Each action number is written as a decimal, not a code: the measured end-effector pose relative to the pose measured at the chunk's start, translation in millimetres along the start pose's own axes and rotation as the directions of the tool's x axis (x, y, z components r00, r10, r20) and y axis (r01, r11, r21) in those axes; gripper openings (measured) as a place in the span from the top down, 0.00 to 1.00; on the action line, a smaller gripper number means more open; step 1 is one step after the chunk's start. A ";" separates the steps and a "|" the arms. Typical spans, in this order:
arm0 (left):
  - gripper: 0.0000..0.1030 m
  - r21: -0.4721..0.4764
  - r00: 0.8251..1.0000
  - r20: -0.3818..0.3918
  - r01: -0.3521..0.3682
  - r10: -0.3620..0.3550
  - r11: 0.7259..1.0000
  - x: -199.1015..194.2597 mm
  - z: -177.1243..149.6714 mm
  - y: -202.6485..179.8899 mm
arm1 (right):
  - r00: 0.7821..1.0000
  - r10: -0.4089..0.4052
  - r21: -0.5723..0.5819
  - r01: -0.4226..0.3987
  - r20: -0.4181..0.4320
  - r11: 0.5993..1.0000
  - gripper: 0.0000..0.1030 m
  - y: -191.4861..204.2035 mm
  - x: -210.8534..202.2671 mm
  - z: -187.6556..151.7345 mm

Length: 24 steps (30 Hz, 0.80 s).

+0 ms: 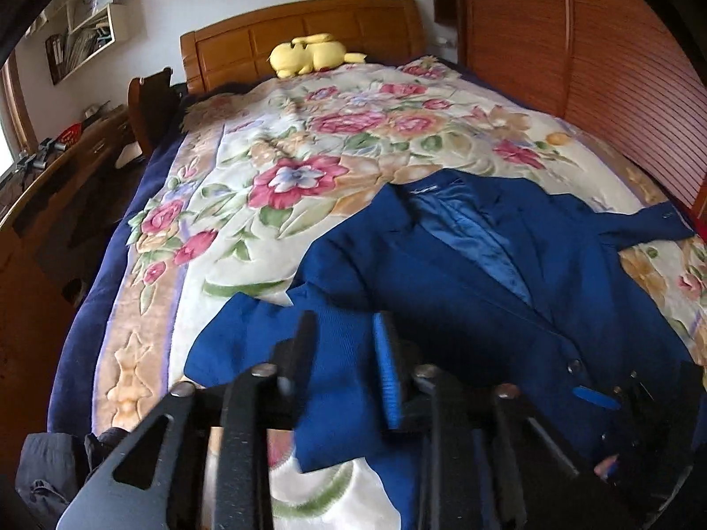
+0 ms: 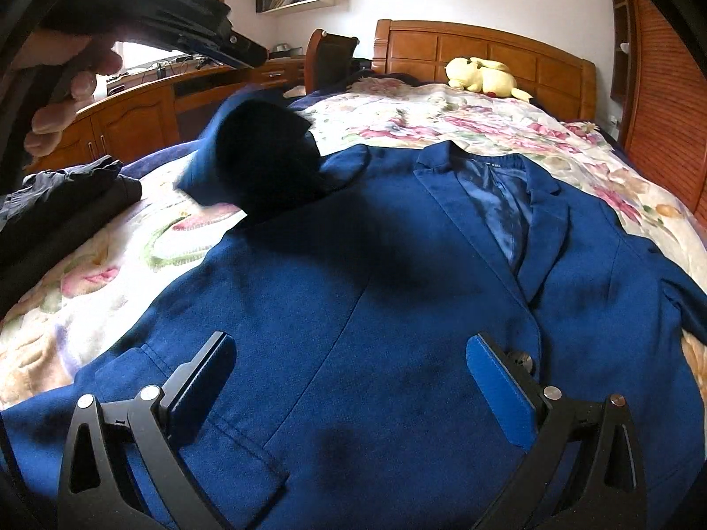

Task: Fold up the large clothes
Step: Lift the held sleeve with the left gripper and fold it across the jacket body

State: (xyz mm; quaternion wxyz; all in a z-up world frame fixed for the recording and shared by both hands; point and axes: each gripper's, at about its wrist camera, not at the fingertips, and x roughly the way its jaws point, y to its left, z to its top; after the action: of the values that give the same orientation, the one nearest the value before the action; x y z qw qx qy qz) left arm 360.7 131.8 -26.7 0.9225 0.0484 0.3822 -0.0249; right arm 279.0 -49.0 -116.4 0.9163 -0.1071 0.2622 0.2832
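A blue suit jacket (image 2: 375, 309) lies front up on the floral bedspread (image 2: 397, 115), collar toward the headboard. It also shows in the left wrist view (image 1: 464, 274). Its left sleeve (image 2: 247, 150) hangs raised and blurred in the air below my left gripper (image 2: 247, 53). In the left wrist view that sleeve (image 1: 283, 349) lies between and under my left gripper's (image 1: 344, 344) part-open fingers; no grip on it shows. My right gripper (image 2: 353, 375) is wide open and empty, just above the jacket's lower front near a pocket flap (image 2: 185, 402).
A yellow plush toy (image 1: 309, 55) lies by the wooden headboard (image 1: 309, 31). Dark folded clothes (image 2: 62, 207) sit at the bed's near left edge. A wooden desk (image 2: 146, 110) and chair (image 2: 331, 57) stand left of the bed; a slatted wooden wardrobe (image 1: 618, 66) stands right.
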 end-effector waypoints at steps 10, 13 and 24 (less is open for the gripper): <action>0.41 -0.107 0.996 -0.070 -0.060 0.053 0.992 38.2 -33.4 53.1 | 1.000 -0.001 -0.004 0.001 -0.002 1.000 0.00 0.4 0.7 -0.1; 0.36 -0.151 0.991 -0.111 -0.085 0.069 0.985 63.1 -45.8 72.8 | 1.000 -0.001 -0.008 0.001 -0.003 1.000 0.00 0.9 1.7 -0.2; 0.34 -0.288 0.966 -0.230 -0.185 0.120 0.939 137.7 -68.4 127.4 | 1.000 -0.001 -0.017 0.001 -0.007 1.000 0.00 2.3 2.2 -0.8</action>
State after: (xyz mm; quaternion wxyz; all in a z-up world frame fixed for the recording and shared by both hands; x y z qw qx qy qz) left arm 420.5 264.6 -163.2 0.8724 -0.0637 0.4714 0.1121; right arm 278.9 -46.4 -118.3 0.9145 -0.1160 0.2629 0.2848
